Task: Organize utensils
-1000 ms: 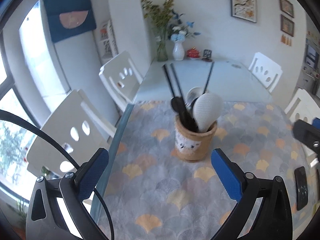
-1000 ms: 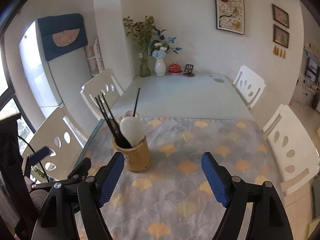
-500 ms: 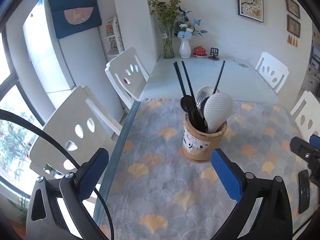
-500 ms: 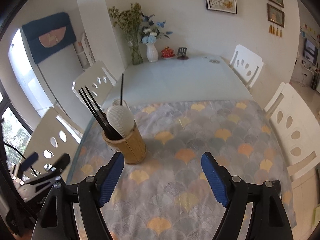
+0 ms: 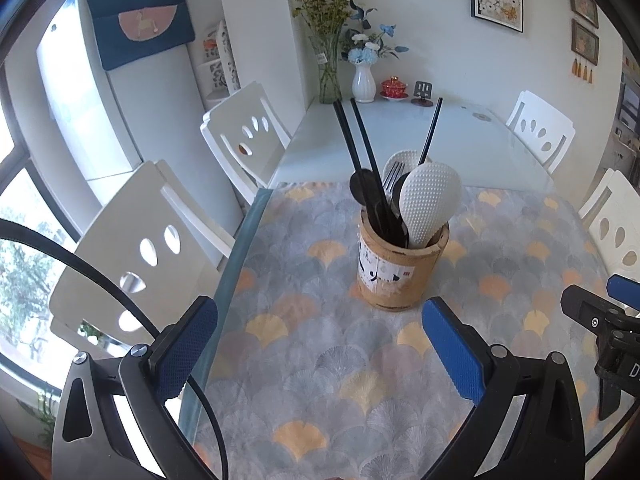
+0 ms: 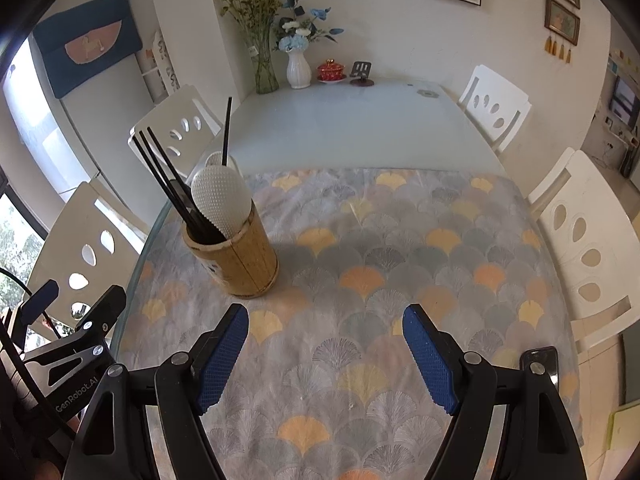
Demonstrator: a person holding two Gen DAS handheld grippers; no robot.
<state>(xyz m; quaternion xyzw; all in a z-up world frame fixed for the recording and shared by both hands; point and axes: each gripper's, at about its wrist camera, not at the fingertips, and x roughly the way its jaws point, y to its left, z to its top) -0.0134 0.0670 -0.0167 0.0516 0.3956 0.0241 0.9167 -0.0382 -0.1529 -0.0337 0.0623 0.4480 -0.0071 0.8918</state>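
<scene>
From here I see my left gripper [image 5: 316,344] with its blue-padded jaws spread wide and nothing between them, hovering over the grey tablecloth with orange and blue fan shapes [image 5: 320,360]. The round bamboo utensil holder with a paper label [image 5: 402,268] stands upright on that cloth just beyond the left fingertips, a little toward the right finger. It holds a white dimpled rice paddle [image 5: 430,204], a second white paddle behind it, a silver fork [image 5: 390,176], a dark spoon [image 5: 360,188] and several black chopsticks [image 5: 360,148] leaning out of the rim. My right gripper [image 6: 326,344] is likewise spread and empty above the cloth; in its view the holder [image 6: 240,256] sits ahead and to the left, apart from the left blue pad [image 6: 220,360]. A dark phone [image 6: 540,360] lies near the right edge of the cloth. White cut-out chairs [image 6: 592,240] stand around the table, and a white vase of flowers [image 6: 298,66] sits at its far end.
</scene>
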